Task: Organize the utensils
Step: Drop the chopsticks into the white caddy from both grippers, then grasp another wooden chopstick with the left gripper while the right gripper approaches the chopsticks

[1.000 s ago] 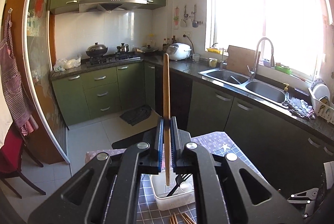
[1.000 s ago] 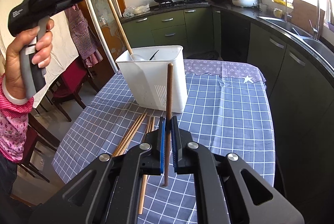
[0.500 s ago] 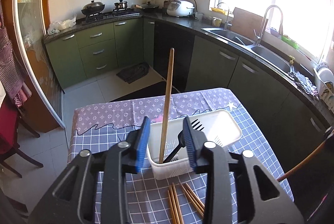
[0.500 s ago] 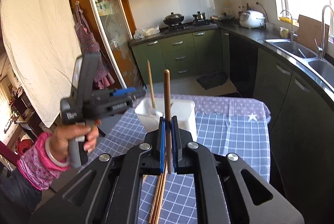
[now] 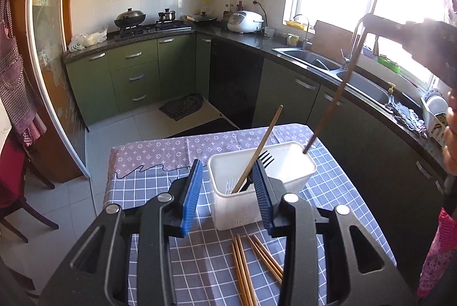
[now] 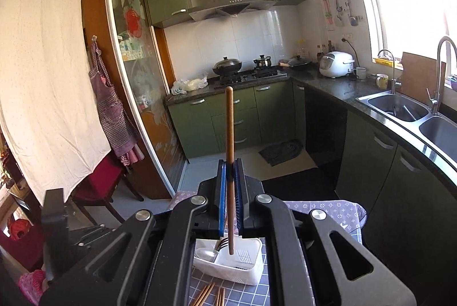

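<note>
The left tool [image 5: 227, 191] is spread wide, its blue pads [image 5: 192, 193] either side of the near end of the white utensil holder [image 5: 288, 171] and gripping nothing. At 6 o'clock in the left wrist view, loose wooden chopsticks [image 5: 251, 269] lie on the checked cloth of the desk [image 5: 200, 263]; about six can be counted, though the lower edge cuts them off. Just beyond, at the centre, the holder stands upright on the desk. It contains one light wooden-handled utensil [image 5: 262, 143] leaning toward 1 o'clock and one black fork [image 5: 264, 157] with tines up; the right wrist view also shows one white spoon [image 6: 206, 254] in its left compartment. At 2 o'clock a dark wooden stick [image 5: 331, 103] hangs slanted, its lower tip at the far right corner of the holder; whether the tip touches the rim cannot be told. The right tool [image 6: 230, 200] is closed tightly on that stick [image 6: 229, 129], which stands nearly vertical between the pads, lower end over the holder [image 6: 245, 269]. Further off, at 12 o'clock, two pots [image 5: 130, 17] sit on the stove.
</note>
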The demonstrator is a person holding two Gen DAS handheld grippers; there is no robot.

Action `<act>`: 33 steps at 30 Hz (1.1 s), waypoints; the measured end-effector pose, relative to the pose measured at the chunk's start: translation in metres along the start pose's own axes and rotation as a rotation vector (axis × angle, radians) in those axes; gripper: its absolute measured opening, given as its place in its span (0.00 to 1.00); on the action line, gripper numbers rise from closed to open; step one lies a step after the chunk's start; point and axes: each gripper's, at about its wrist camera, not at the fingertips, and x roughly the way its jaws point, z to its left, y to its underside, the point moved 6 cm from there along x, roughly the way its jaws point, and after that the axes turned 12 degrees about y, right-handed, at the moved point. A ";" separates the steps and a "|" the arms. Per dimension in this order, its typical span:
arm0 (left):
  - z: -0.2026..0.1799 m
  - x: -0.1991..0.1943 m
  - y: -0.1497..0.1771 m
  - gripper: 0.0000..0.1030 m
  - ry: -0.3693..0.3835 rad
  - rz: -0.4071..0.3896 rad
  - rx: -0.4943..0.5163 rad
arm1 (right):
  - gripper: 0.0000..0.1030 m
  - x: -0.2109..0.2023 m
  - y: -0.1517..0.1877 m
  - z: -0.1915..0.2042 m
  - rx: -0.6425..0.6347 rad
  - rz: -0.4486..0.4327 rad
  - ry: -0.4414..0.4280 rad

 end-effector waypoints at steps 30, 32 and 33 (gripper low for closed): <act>0.019 0.107 0.160 0.32 0.002 0.559 -0.152 | 0.18 0.031 0.205 -0.018 -0.169 0.417 0.048; 0.021 0.111 0.163 0.26 -0.018 0.570 -0.148 | 0.18 0.040 0.229 -0.025 -0.164 0.472 0.050; 0.022 0.113 0.165 0.26 -0.023 0.577 -0.152 | 0.18 0.044 0.238 -0.029 -0.159 0.495 0.052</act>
